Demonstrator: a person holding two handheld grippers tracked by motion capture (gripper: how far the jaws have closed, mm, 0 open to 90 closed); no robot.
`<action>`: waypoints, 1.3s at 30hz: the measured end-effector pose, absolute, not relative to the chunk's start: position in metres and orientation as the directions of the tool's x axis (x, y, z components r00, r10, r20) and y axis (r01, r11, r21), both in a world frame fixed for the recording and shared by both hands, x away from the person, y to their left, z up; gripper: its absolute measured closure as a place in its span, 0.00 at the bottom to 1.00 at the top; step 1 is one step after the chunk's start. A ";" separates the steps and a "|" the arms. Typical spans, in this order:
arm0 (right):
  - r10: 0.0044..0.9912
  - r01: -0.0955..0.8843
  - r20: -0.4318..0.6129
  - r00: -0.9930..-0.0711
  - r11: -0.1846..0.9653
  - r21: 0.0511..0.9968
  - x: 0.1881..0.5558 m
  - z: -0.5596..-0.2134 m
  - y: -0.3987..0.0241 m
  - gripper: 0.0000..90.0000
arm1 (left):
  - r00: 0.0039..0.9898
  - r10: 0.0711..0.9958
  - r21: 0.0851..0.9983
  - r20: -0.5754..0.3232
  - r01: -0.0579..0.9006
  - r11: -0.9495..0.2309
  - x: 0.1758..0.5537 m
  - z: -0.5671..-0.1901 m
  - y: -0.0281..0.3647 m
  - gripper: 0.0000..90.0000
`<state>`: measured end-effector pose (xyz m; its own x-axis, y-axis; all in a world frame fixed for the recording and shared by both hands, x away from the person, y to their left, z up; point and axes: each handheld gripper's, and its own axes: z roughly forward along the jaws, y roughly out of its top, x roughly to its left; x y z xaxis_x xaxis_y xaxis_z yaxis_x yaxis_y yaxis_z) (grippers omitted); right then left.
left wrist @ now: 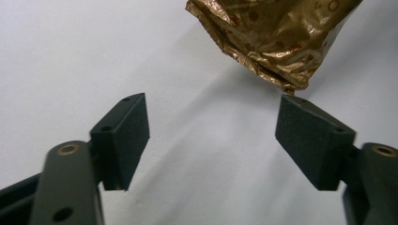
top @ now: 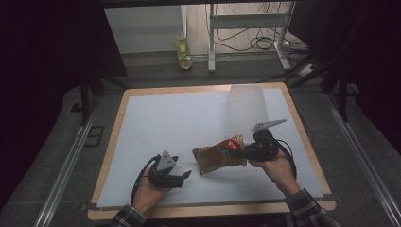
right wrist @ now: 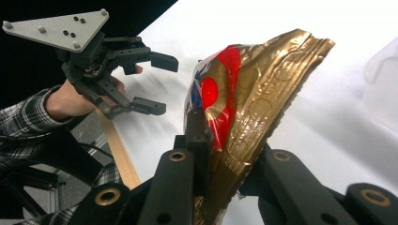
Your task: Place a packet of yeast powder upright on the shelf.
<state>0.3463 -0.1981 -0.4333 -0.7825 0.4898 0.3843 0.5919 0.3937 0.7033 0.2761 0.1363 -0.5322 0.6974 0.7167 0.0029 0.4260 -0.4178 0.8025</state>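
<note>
A crinkled gold foil snack bag (top: 218,155) with a red mark hangs just above the white table sheet (top: 165,127), right of centre. My right gripper (top: 239,152) is shut on the bag's right end; in the right gripper view its jaws pinch the gold and red foil (right wrist: 248,108). My left gripper (top: 187,176) is open near the front edge, a short way left of the bag. In the left gripper view the bag's lower corner (left wrist: 277,42) hangs beyond my spread pads (left wrist: 124,136), apart from them. The left gripper (right wrist: 157,84) also appears open in the right gripper view.
A clear plastic container (top: 246,109) stands behind the bag at the right of the table. The wooden table edge (top: 213,208) runs along the front. A yellow bottle (top: 183,52) and a metal stand (top: 246,28) are on the floor beyond the table.
</note>
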 end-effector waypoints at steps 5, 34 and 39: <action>0.488 0.574 0.360 -0.795 0.413 0.707 0.347 -0.428 -0.199 0.88 | 0.692 0.722 0.801 0.015 0.424 -0.422 0.276 -0.532 0.135 0.18; 0.440 0.408 0.162 -0.883 0.550 0.728 0.362 -0.379 -0.207 0.88 | 0.690 0.721 0.802 0.058 0.398 -0.445 0.276 -0.534 0.137 0.00; 0.428 0.385 0.141 -0.893 0.561 0.733 0.366 -0.368 -0.211 0.88 | 0.689 0.721 0.797 0.076 0.392 -0.459 0.276 -0.536 0.136 0.00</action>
